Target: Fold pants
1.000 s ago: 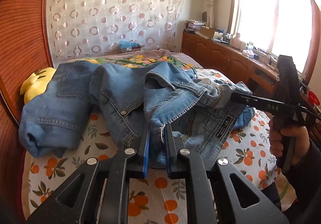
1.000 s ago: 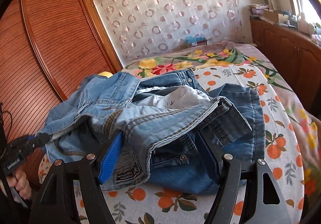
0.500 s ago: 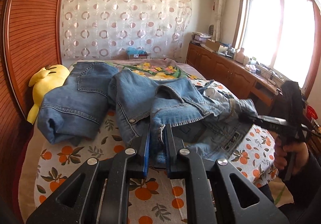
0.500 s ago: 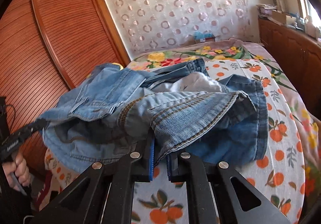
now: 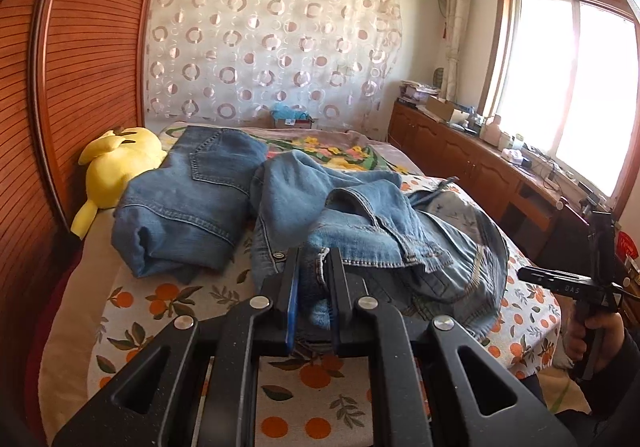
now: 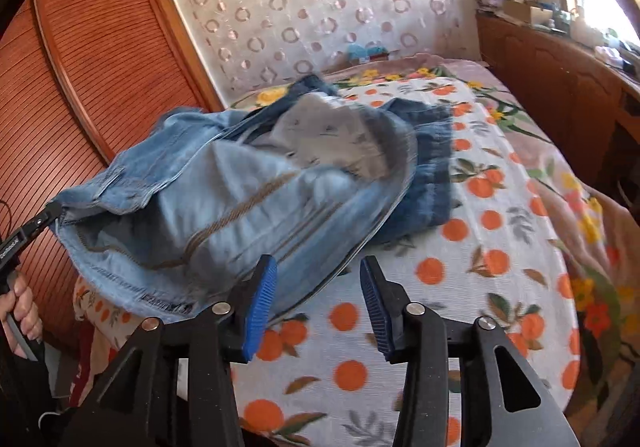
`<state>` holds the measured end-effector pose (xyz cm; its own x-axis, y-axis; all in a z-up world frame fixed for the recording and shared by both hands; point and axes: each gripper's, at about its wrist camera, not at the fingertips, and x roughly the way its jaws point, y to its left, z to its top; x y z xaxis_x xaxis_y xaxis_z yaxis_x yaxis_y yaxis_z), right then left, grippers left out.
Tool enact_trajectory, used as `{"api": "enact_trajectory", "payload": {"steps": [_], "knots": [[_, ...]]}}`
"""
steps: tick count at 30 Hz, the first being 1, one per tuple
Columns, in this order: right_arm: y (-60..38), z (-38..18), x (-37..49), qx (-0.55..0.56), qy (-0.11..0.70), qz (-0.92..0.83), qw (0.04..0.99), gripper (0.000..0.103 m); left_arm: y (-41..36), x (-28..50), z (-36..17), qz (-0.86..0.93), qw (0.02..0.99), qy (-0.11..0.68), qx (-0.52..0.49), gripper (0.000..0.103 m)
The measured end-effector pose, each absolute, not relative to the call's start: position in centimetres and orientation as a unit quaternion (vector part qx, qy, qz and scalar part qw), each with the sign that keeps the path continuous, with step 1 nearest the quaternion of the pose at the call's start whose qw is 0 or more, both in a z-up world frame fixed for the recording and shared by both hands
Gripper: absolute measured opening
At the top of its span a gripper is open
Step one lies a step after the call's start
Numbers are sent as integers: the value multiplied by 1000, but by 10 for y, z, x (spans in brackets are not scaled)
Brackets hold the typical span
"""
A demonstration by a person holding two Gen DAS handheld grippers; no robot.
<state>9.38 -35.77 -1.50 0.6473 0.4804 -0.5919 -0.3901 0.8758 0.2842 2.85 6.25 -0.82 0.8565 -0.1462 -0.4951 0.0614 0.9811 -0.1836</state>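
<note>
Crumpled light-blue jeans (image 5: 360, 215) lie on the orange-print bedspread (image 5: 168, 311). My left gripper (image 5: 312, 287) is shut on a fold of their denim at the near edge. In the right wrist view the jeans (image 6: 240, 199) look blurred and hang from the left gripper (image 6: 54, 211) at the far left. My right gripper (image 6: 316, 299) is opening; its blue pads (image 6: 260, 303) stand apart and press on nothing, with only the denim's lower edge reaching in beside the left pad. In the left wrist view the right gripper (image 5: 522, 271) is off the cloth, to the jeans' right.
A second pair of jeans (image 5: 188, 199) lies folded at the back left, next to a yellow plush toy (image 5: 116, 163). A slatted wooden wardrobe (image 5: 80, 67) runs along the left. Wooden cabinets (image 5: 460, 155) stand under the window on the right. A floral blanket (image 6: 560, 175) covers the bed's right side.
The right gripper, shut on the denim half a second ago, has let go and opened. It has drawn away to the right. The left gripper has pulled back with the jeans.
</note>
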Motion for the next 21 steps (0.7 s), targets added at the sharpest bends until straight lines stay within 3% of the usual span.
{"api": "enact_trajectory", "payload": {"steps": [8,21], "knots": [[-368,4,138,25,323,210,922,54,65,32,-22,-45,956,278,-85,13],[-331,-1,227,-28,388,243,889,54,65,38,-39,-47,951,297,-77,13]]}}
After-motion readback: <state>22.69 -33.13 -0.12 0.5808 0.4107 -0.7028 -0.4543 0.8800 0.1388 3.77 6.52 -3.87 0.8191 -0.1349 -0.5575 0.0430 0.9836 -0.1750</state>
